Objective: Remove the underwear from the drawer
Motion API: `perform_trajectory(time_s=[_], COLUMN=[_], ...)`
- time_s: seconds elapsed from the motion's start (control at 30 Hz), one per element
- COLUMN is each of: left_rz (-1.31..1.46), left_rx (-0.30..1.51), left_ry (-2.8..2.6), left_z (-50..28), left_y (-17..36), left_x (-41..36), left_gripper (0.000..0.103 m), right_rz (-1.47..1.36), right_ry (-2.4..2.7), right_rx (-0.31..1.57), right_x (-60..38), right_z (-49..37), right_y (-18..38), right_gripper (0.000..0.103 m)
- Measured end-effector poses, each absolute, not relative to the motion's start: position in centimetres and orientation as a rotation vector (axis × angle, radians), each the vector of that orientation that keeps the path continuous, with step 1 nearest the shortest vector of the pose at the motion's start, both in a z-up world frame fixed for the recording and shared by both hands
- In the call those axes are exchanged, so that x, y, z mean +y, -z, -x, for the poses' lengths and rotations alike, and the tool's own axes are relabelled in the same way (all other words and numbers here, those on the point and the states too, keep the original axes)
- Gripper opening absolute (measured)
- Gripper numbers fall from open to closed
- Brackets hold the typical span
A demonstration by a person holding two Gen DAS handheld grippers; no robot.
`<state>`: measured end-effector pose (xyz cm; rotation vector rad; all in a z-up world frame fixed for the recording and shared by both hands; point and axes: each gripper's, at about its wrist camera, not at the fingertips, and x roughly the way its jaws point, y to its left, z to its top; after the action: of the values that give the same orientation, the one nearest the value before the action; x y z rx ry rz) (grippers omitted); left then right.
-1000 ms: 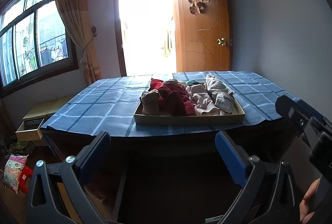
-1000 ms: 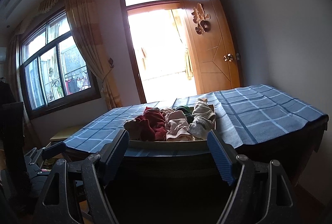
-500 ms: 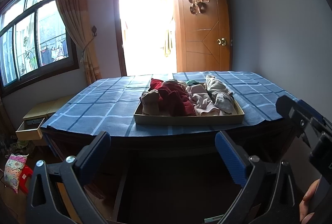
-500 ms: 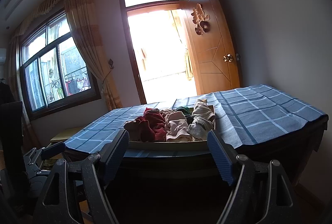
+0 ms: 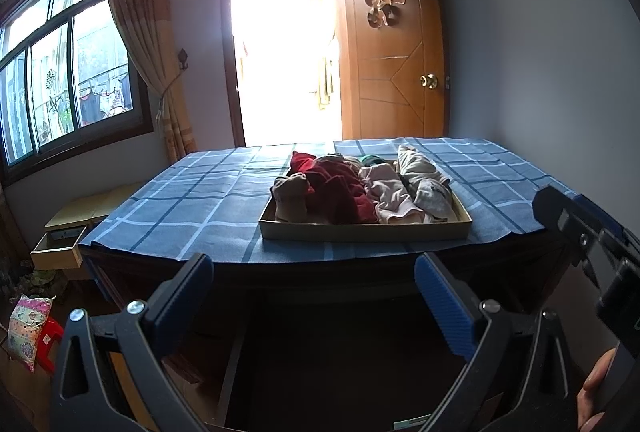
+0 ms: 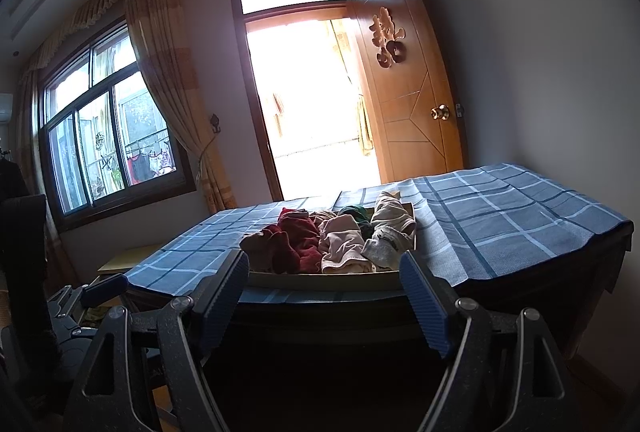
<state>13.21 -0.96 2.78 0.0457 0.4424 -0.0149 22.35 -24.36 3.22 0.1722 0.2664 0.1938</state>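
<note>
1. Left gripper (image 5: 314, 296), bottom of left view: blue pads spread wide, nothing between them.
2. Right gripper (image 6: 324, 292), bottom of right view: jaws likewise apart, empty.
3. Centre frame: shallow beige drawer (image 5: 364, 232) on blue checked tablecloth (image 5: 192, 203).
4. Underwear (image 5: 340, 191) heaped inside: red, pink, tan, grey pieces.
5. Far: open wooden door (image 5: 394, 63), upper right.

Both wrist views face the drawer (image 5: 365, 230) (image 6: 320, 278) from the table's (image 5: 192, 207) near edge; the right sits lower, closer.
</note>
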Motion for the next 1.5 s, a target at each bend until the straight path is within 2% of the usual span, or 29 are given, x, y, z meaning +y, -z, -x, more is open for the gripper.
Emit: perform_trajectory(time_s=[1.5], left_rz=[-0.034], left_rx=[0.437], left_ry=[0.018], left_z=[-13.28], left_y=[-2.91], left_x=[-0.84], left_gripper=[0.102], right_rz=[-0.174], right_ry=[-0.192], right_rx=[0.256], right_x=[-24.43], right_z=[-22.13], right_y=[-3.35], right_gripper=[0.08])
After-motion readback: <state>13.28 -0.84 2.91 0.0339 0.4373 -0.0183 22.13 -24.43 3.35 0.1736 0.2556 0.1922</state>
